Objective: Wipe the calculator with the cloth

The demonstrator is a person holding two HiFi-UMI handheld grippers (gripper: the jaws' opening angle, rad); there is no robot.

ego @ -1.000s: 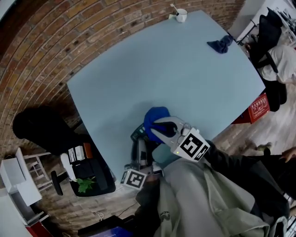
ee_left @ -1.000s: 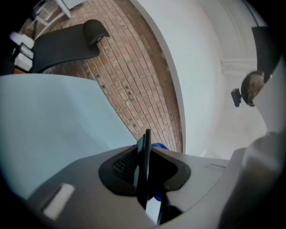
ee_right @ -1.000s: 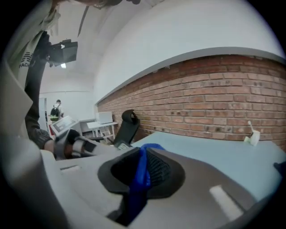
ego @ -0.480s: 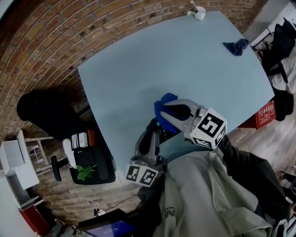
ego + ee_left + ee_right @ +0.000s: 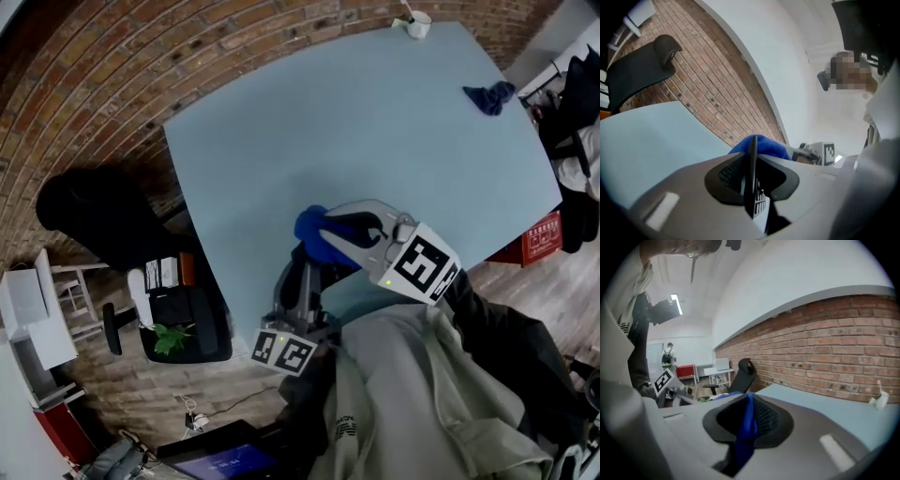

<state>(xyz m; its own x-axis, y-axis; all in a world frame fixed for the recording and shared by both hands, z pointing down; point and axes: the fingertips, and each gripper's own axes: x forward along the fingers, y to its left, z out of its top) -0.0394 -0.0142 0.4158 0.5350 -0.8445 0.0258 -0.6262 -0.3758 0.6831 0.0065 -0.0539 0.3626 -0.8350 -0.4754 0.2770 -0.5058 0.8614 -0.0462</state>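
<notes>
The left tool (image 5: 752, 180) holds the calculator (image 5: 752, 149) edge-on above the near edge of the pale blue tabletop (image 5: 356, 131). Its grey jaws are pressed on the two flat faces of this thin dark slab, and a few keys show on one side. The right tool (image 5: 749, 418) pinches a soft, bright blue cloth (image 5: 315, 234); the fabric is bunched into a rounded lump ahead of the jaws and sits against the far end of the calculator. The tabletop is smooth and matte. At its far corner lies a second, darker blue crumpled cloth (image 5: 487, 97), well apart from a small white cup (image 5: 419, 24). A rough red brick wall (image 5: 843, 352) is behind.
</notes>
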